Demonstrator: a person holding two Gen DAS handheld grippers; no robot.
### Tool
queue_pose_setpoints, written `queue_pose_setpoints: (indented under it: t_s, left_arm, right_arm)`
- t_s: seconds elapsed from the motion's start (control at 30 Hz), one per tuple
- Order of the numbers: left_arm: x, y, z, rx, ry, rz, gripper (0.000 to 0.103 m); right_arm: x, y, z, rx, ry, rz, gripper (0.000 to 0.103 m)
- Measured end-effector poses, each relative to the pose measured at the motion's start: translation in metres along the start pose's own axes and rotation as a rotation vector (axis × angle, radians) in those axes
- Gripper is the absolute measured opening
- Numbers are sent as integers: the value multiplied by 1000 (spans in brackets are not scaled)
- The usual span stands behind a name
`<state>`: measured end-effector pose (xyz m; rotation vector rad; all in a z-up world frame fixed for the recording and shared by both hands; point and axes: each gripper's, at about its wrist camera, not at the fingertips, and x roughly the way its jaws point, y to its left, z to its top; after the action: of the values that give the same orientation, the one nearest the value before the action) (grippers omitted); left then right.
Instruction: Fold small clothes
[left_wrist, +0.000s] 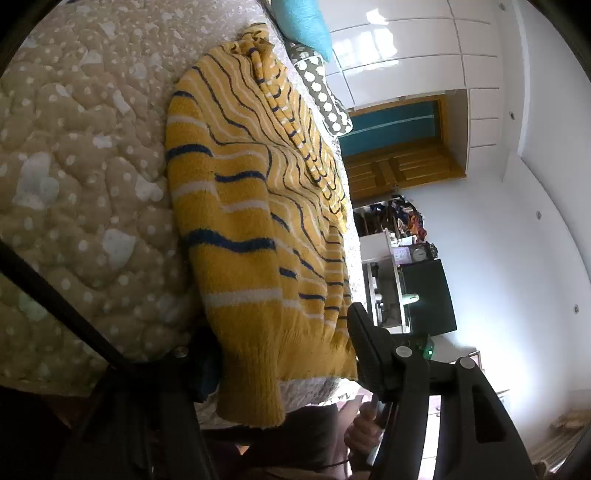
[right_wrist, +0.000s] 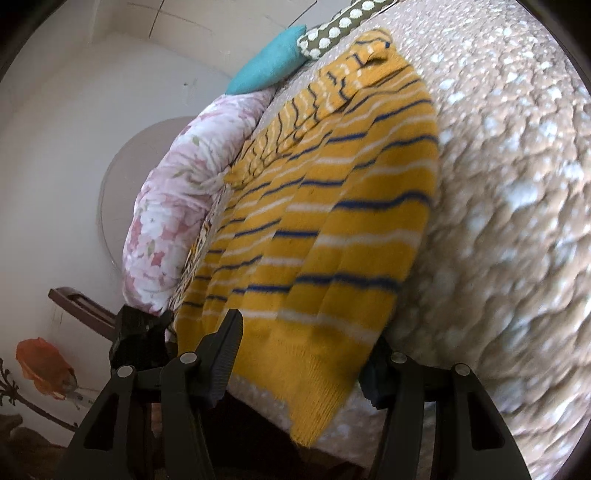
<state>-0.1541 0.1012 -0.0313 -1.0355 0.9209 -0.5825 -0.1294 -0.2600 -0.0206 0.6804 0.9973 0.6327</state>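
Observation:
A yellow knit sweater (left_wrist: 243, 206) with blue and white stripes lies on the beige dotted quilt (left_wrist: 74, 155), its ribbed hem hanging over the bed edge. My left gripper (left_wrist: 280, 354) is open, its jaws standing either side of the hem; one finger is hidden behind the fabric. In the right wrist view the same sweater (right_wrist: 325, 229) lies on the quilt (right_wrist: 509, 206). My right gripper (right_wrist: 303, 354) is open with its fingers straddling the hem, the right finger partly hidden under the cloth.
A teal cushion (left_wrist: 303, 22) and a dotted grey pillow (left_wrist: 321, 88) lie at the head of the bed. A floral duvet (right_wrist: 177, 184) sits beside the sweater. A wooden door (left_wrist: 399, 162) and white cupboards stand beyond. A hand (left_wrist: 364, 428) holds the other gripper's handle.

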Motion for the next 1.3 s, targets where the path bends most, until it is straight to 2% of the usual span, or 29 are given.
queue_pose_setpoints:
  t_s: [0.03, 0.07, 0.1, 0.13, 0.17, 0.2, 0.3, 0.5, 0.73, 0.87, 0.97, 1.07, 1.17, 1.3]
  left_arm:
    - [-1, 0, 1, -2, -2, 4, 59]
    - [-2, -1, 1, -3, -9, 15, 58]
    - [-4, -2, 2, 0, -15, 34, 52]
    - [-8, -5, 4, 14, -35, 92, 33]
    - [-12, -8, 7, 35, -54, 160, 22]
    - [-18, -9, 8, 49, -71, 209, 9]
    - [-31, -13, 10, 59, -112, 255, 9]
    - [-39, -52, -6, 190, -145, 346, 9]
    - [-62, -78, -36, 282, -163, 365, 8]
    - [-67, -77, -37, 304, -167, 398, 8]
    - [-63, -78, -20, 291, -173, 392, 8]
    - [-55, -92, 14, 324, -213, 388, 8]
    - [-42, -112, 49, 361, -249, 390, 8]
    - [-10, -136, 120, 386, -265, 389, 8]
  right_arm:
    - [2, 3, -2, -5, 6, -8, 59]
    - [6, 7, -3, -14, 14, -25, 52]
    - [9, 9, -4, -16, 23, -36, 48]
    - [12, 10, -5, -7, 34, -36, 37]
    - [14, 10, -6, 3, 45, -36, 25]
    - [16, 10, -6, 7, 51, -43, 20]
    - [18, 15, -8, -12, 52, -83, 13]
    - [-1, 42, -12, -109, 29, -108, 9]
    - [-47, 60, -41, -205, 45, -87, 6]
    - [-55, 62, -54, -235, 59, -105, 6]
    - [-50, 66, -45, -254, 57, -113, 6]
    - [-42, 78, -22, -290, 31, -123, 6]
    - [-36, 94, 15, -340, -27, -150, 6]
    - [-23, 111, 81, -386, -116, -211, 6]
